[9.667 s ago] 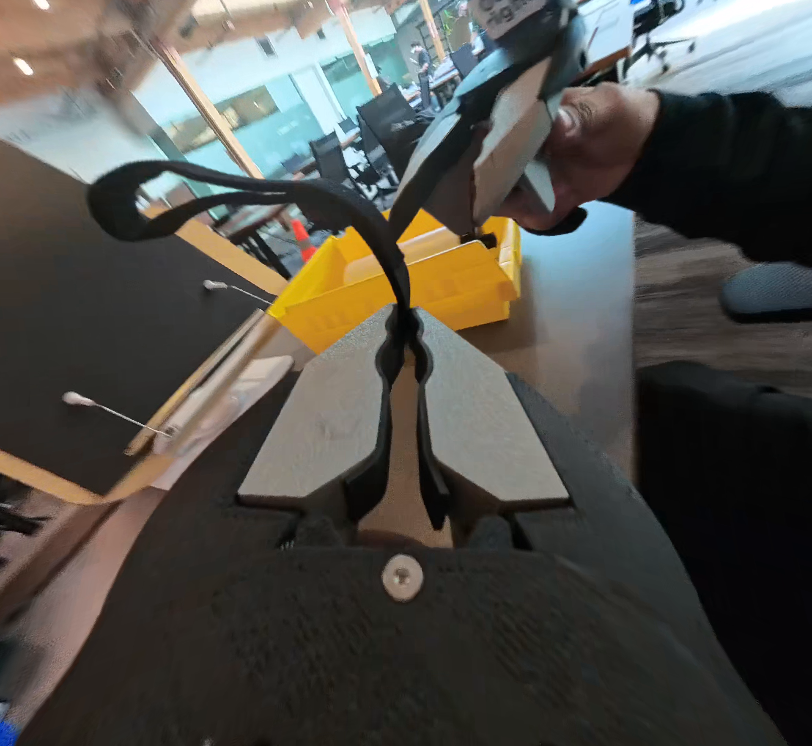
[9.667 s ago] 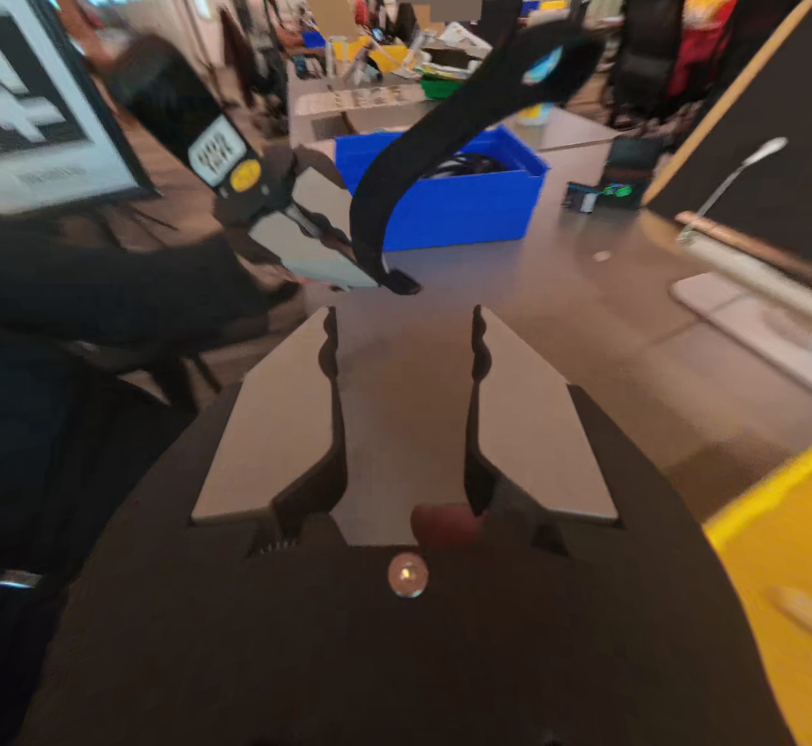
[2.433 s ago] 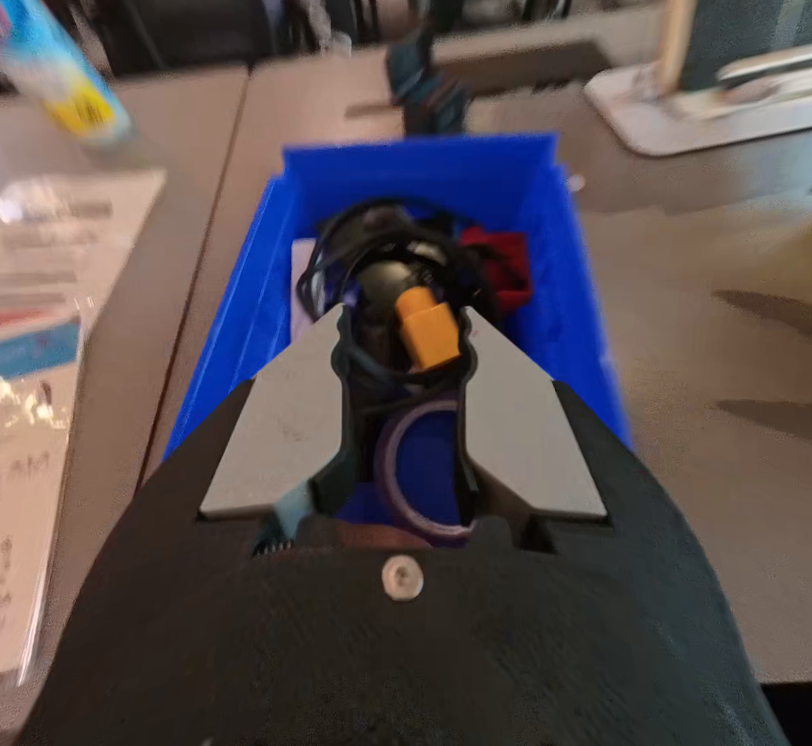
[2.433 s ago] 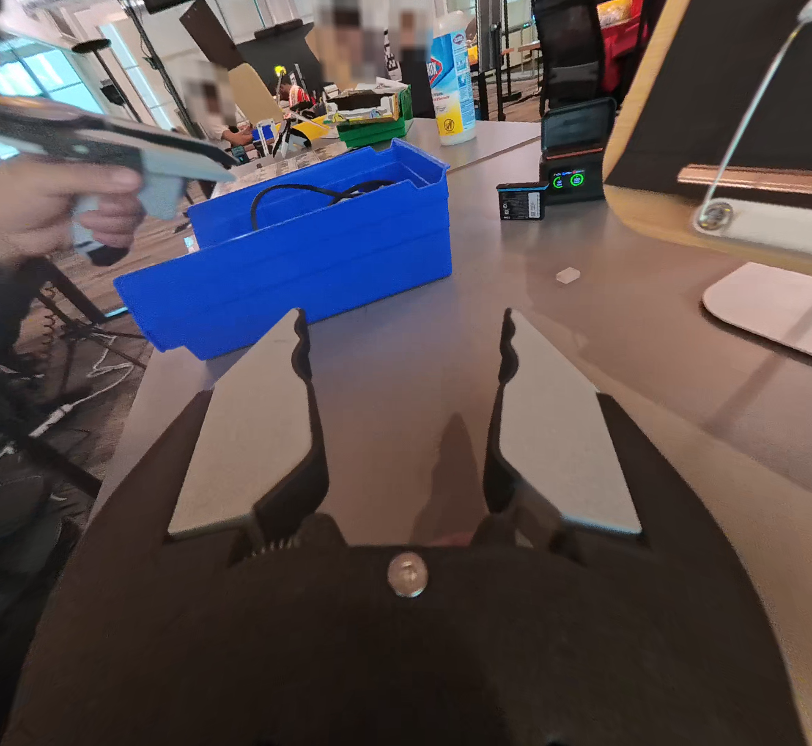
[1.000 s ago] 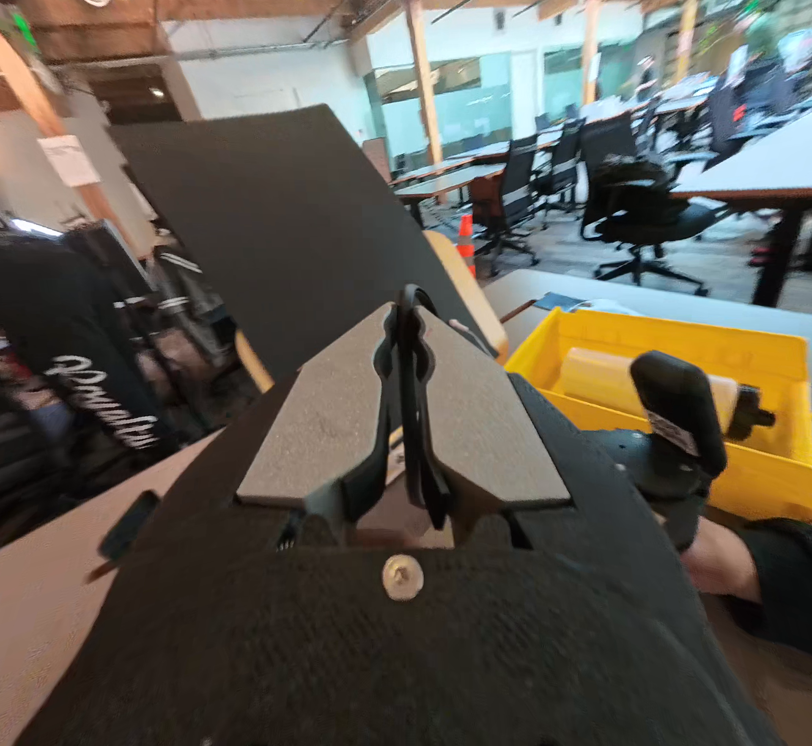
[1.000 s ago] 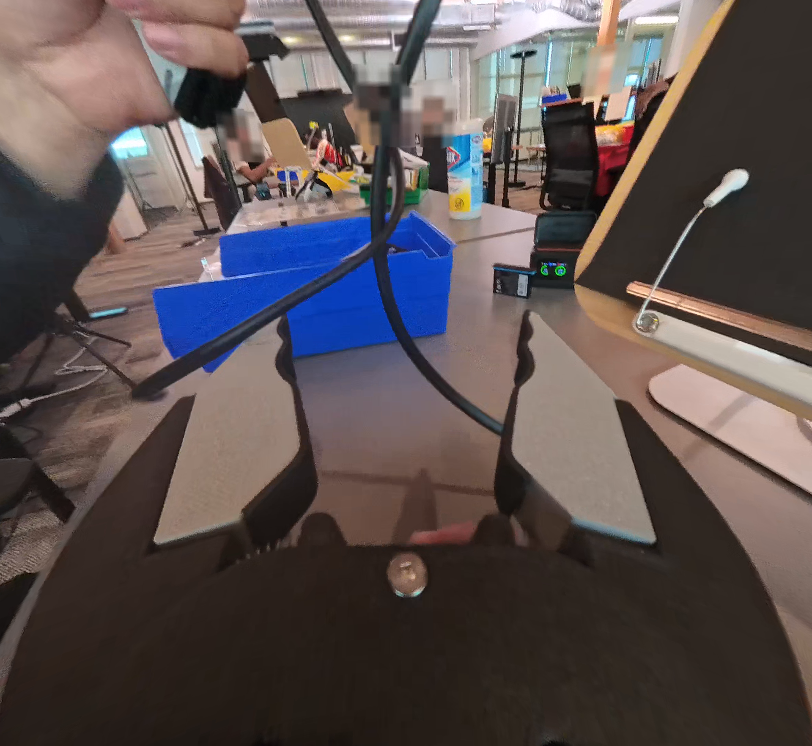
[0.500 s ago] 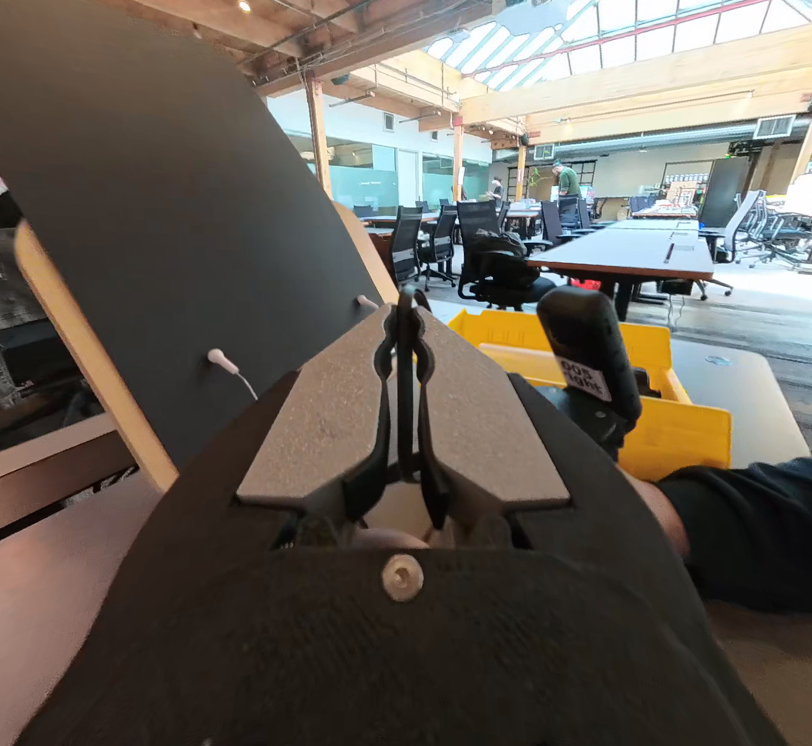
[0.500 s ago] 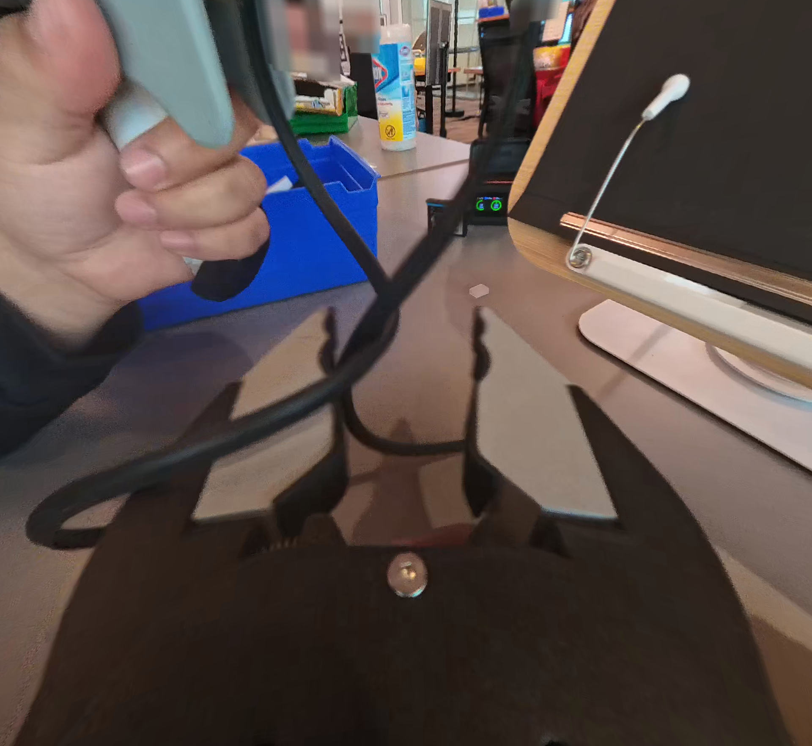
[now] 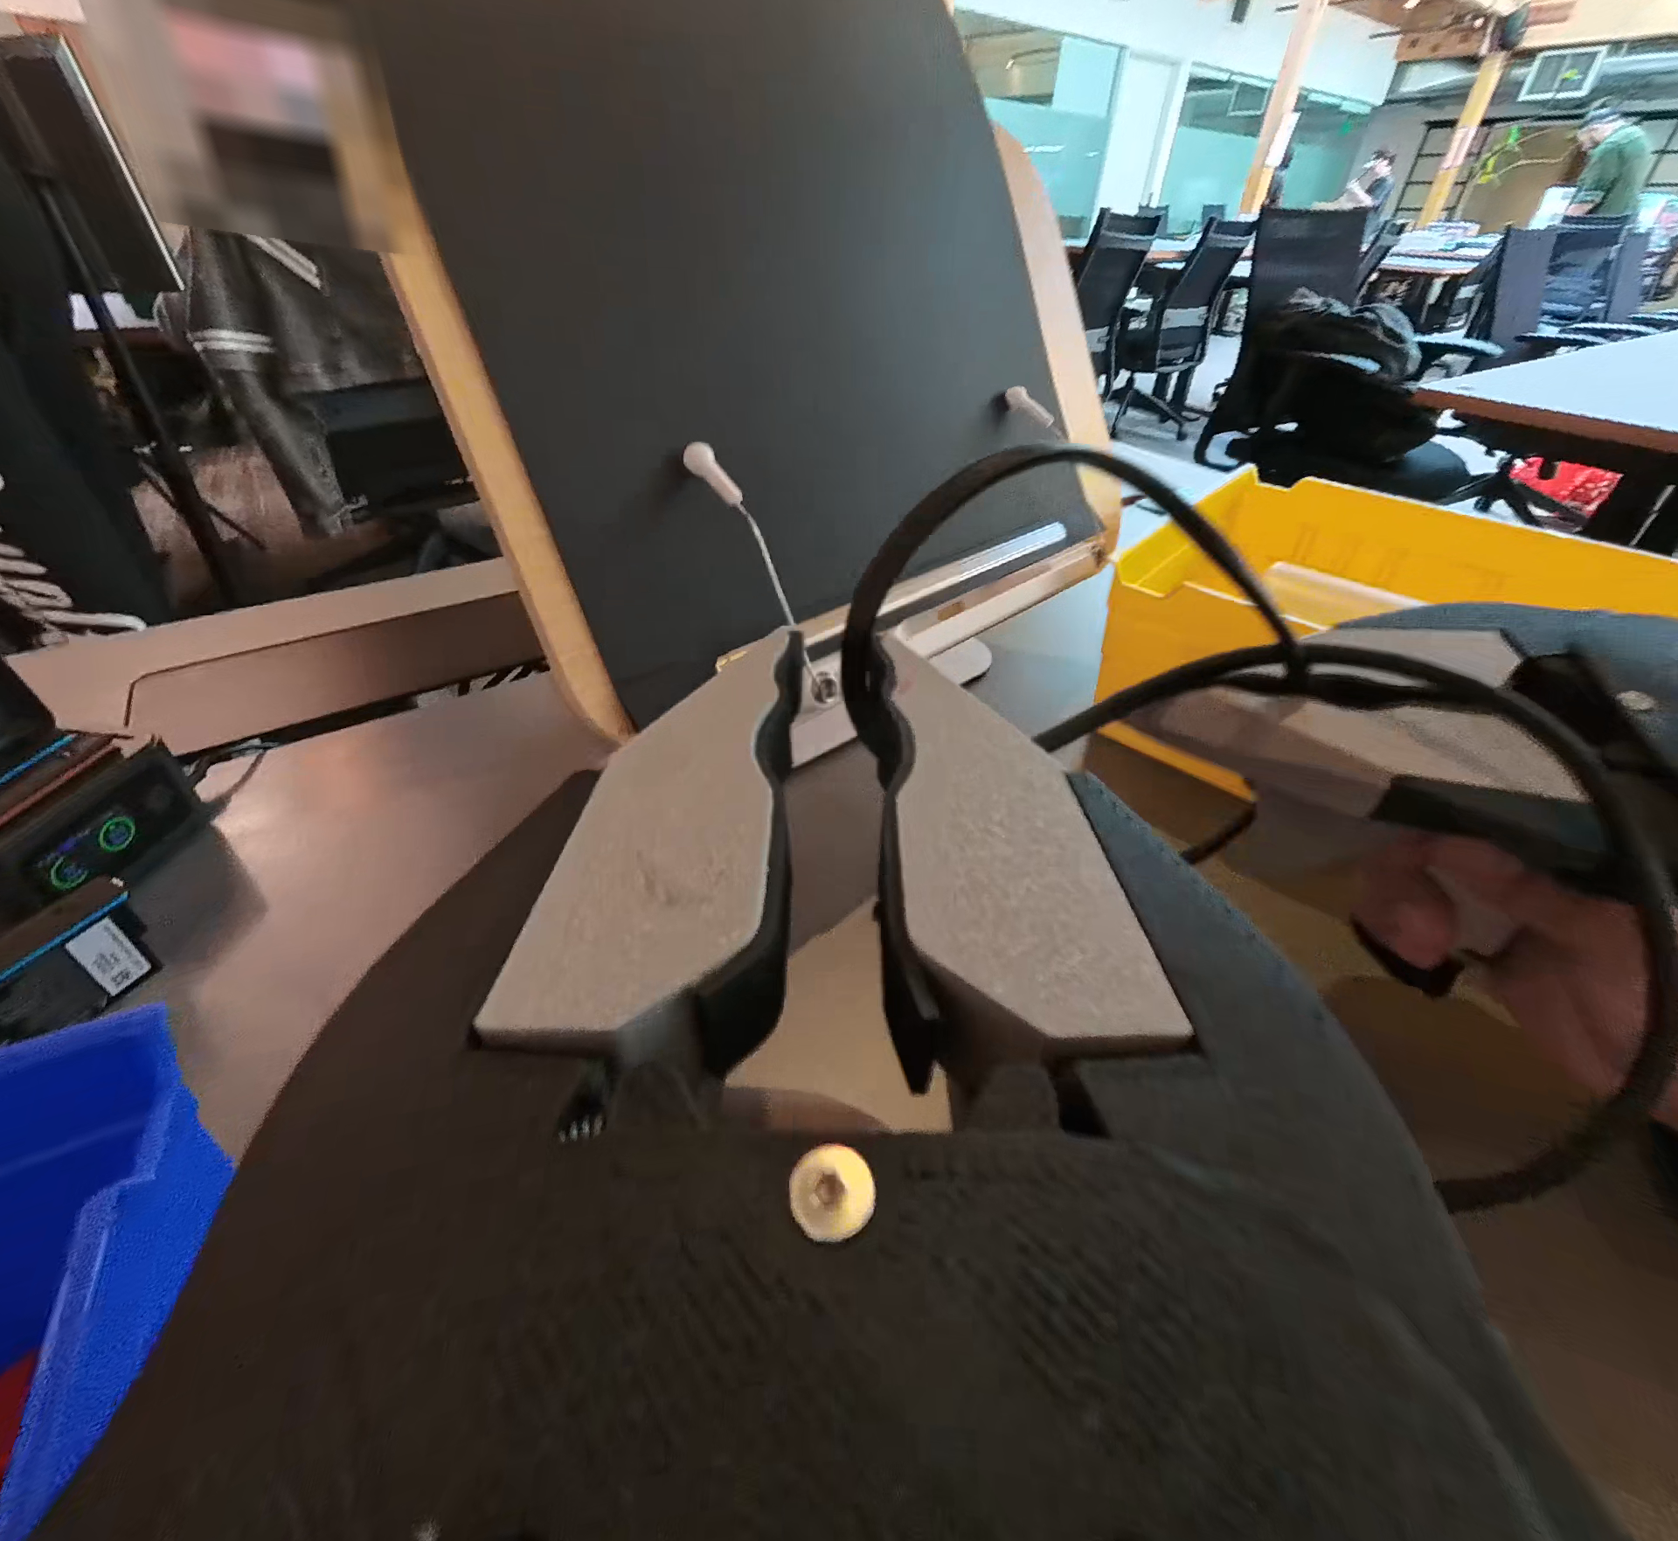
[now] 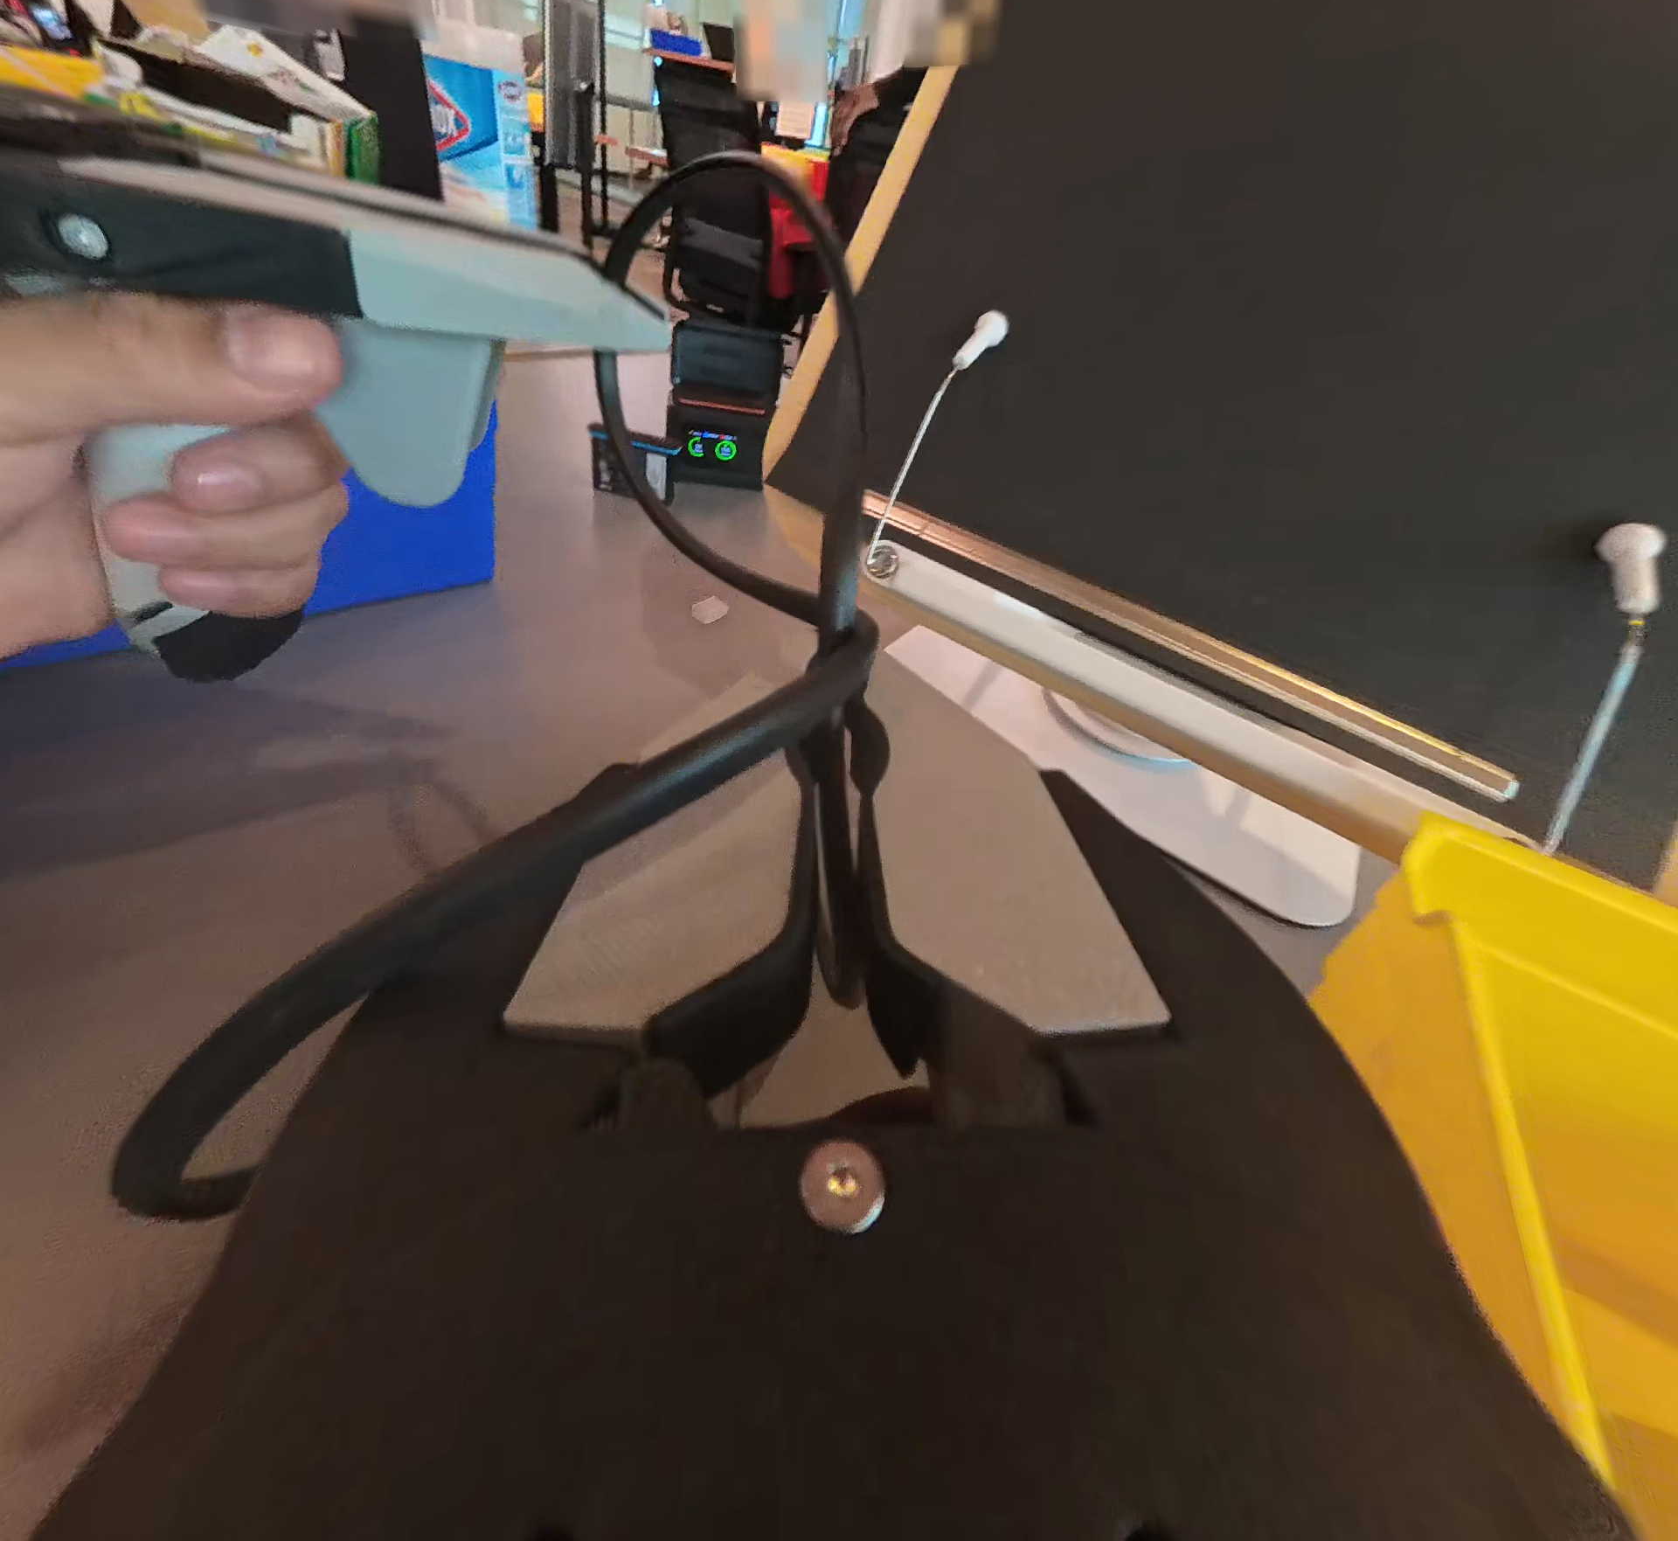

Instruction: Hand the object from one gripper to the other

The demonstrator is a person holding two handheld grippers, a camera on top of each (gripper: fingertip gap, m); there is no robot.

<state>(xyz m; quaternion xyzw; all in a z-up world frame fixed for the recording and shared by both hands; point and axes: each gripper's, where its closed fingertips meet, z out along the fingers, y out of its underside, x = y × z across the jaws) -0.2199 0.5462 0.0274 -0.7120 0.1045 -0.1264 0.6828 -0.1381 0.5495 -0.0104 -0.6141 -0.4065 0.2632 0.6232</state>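
Item: black cable [image 10: 626,807], looped, in mid-air above a grey table [image 10: 508,680].

Right gripper [image 10: 840,735]: fingers pressed together on the cable, which runs between the tips and bunches there where two strands cross. One loop rises above the tips; a second, longer loop sags down to the left, below the gripper body. In the left wrist view the same gripper [image 9: 1416,680] lies at the right with strands running along its fingers, held by a hand [image 9: 1525,962] in a dark sleeve.

Left gripper [image 9: 831,712]: fingers parted, a clear gap between them. The cable's upper loop [image 9: 999,498] arches beside the right-hand tip, touching or nearly touching it; no clamping shows. In the right wrist view this gripper [image 10: 508,290] is level with the top of the loop, its trigger held by a hand [image 10: 172,444].

Judged status: the right gripper alone carries the load, so the transfer seems made, with the loop merely resting against the left one.

Surroundings:
- Yellow bin [image 9: 1362,562], on the table beyond the right gripper; likely the drop-off point.
- Blue bin [image 10: 409,535], on the table behind the left gripper.
- Black board on a stand [image 10: 1317,226] with a pale wooden rim, tilted back, two white-tipped wire clips at its ledge.
- Small black charger [image 10: 717,408] with green lights, near the board's edge.

Handling note: the limp loops could snag on the fingertips or the bin rim.
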